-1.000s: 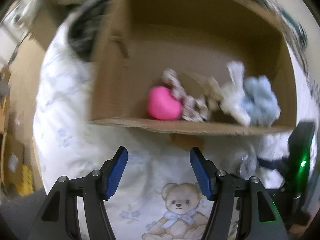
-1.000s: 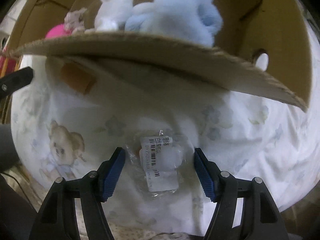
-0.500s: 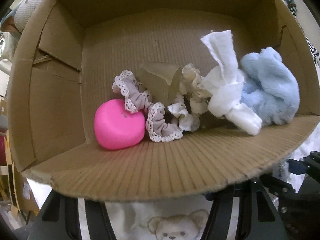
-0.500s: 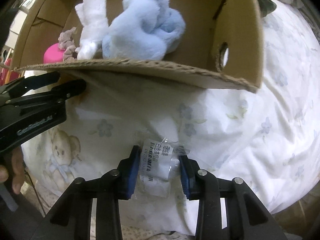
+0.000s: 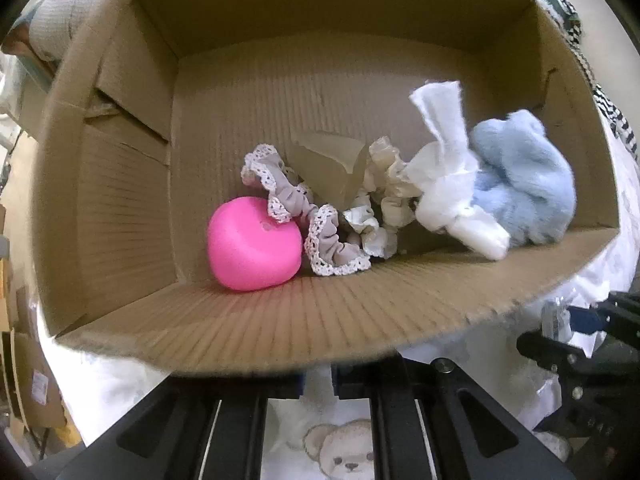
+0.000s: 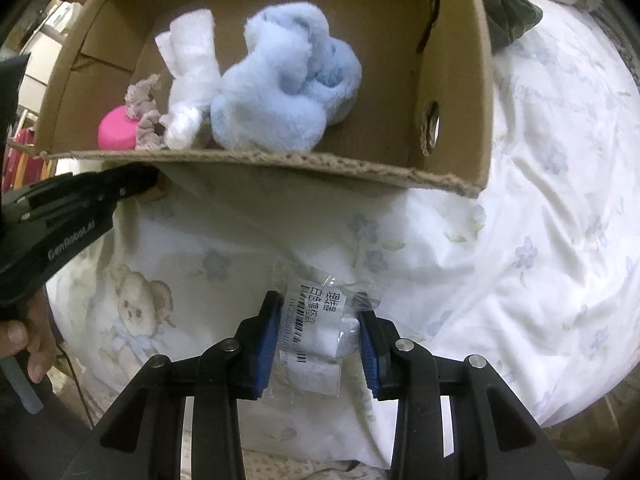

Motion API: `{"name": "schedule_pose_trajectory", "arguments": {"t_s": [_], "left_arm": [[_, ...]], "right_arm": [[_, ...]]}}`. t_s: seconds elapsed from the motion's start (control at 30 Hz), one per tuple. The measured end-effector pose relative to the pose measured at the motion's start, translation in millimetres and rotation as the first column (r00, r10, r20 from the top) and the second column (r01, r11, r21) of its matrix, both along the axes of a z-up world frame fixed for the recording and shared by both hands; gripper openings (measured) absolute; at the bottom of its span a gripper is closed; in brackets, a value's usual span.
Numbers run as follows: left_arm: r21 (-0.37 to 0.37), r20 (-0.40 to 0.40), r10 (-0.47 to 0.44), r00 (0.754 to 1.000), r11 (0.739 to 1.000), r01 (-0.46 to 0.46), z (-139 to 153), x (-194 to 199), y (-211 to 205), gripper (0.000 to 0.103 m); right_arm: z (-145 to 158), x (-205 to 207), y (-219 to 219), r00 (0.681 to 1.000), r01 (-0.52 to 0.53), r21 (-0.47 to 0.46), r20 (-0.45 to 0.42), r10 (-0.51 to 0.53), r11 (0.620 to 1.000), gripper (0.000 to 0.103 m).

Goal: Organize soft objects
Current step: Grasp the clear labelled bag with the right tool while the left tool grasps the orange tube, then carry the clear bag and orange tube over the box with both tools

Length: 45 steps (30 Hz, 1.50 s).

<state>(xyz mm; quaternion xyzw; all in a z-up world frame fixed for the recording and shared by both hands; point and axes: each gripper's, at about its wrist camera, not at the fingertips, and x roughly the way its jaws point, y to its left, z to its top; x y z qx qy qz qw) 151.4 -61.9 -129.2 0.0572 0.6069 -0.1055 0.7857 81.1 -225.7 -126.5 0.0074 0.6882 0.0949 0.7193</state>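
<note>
1. The step in hand seems to be the pick-up: the clear packet (image 6: 320, 332) is pinched by the right tool (image 6: 318, 342) just above the bedsheet (image 6: 520, 240).
2. The near wall of the cardboard box (image 5: 304, 332) is gripped by the left tool (image 5: 316, 380), its fingers pressed together.
3. Next, the packet is probably to be carried over that wall and released beside the blue plush (image 6: 280, 100).

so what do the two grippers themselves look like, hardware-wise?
Both match: black skeletal linkage arms with silver pivot bolts and blue ribbed pads on the fingers. The left gripper body carries white "GenRobot.AI" lettering. The right gripper shows triangular cut-outs. No cables or sleeves visible.
</note>
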Motion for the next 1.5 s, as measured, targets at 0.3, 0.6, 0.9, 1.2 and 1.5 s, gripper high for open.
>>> {"name": "schedule_pose_trajectory", "arguments": {"t_s": [0.3, 0.6, 0.9, 1.2, 1.5], "left_arm": [[-0.026, 0.059, 0.036, 0.998, 0.999, -0.035, 21.2, -30.0, 32.3, 0.008], [-0.030, 0.108, 0.119, 0.987, 0.993, -0.116, 45.4, -43.2, 71.3, 0.008], [-0.033, 0.142, 0.120, 0.983, 0.993, -0.116, 63.5, -58.3, 61.7, 0.008], [-0.084, 0.280, 0.149, 0.948, 0.988, -0.131, 111.6, -86.6, 50.8, 0.008], [-0.132, 0.404, 0.173, 0.898, 0.983, -0.130, 158.4, -77.0, 49.1, 0.008]], "right_arm": [[31.9, 7.8, -1.3, 0.997, 0.026, 0.078, 0.076, -0.032, 0.997, 0.038], [51.9, 7.6, -8.3, 0.994, 0.044, 0.127, 0.096, -0.056, 0.991, 0.038], [61.2, -5.0, -17.6, 0.992, 0.017, 0.153, 0.118, -0.035, 0.988, 0.038], [94.9, -13.5, -15.7, 0.975, -0.053, 0.247, 0.221, -0.003, 0.967, 0.038], [150.3, -16.9, -22.4, 0.899, -0.089, 0.349, 0.431, -0.075, 0.933, 0.038]]}}
